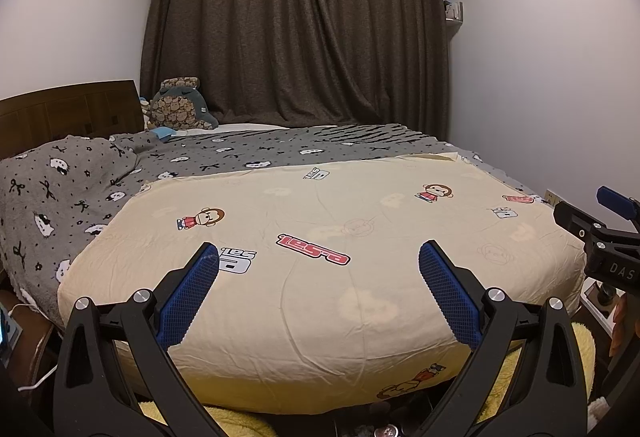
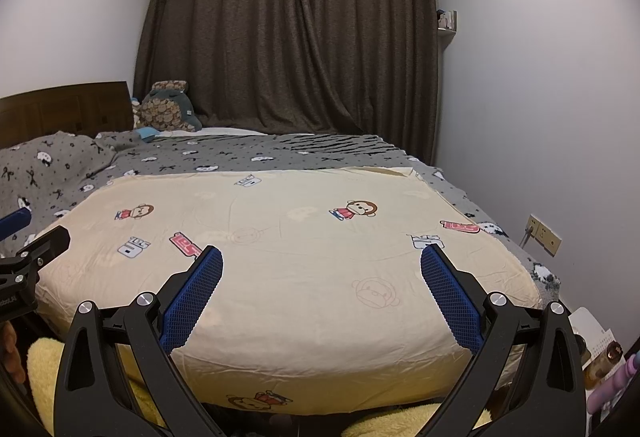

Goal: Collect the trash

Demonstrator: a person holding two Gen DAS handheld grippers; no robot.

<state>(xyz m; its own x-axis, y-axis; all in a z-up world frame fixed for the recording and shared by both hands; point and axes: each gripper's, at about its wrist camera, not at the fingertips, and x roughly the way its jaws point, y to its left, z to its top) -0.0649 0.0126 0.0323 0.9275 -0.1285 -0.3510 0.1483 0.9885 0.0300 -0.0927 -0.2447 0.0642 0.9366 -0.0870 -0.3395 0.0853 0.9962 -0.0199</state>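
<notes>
While both grippers hang spread wide and empty over the foot of the bed (image 1: pixel 320 317), left gripper (image 1: pixel 319 269) at nine o'clock of the right gripper (image 2: pixel 321 271), no trash shows on the bedspread; neither hand is clearly nearer any.

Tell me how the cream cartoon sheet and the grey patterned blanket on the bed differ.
The cream sheet is pale, with monkey figures and logos; the grey blanket is dark, with small white and black motifs. The cream sheet lies smooth at the near end; the grey blanket lies farther back and bunches at the left. Both lie spread on the bed.
</notes>
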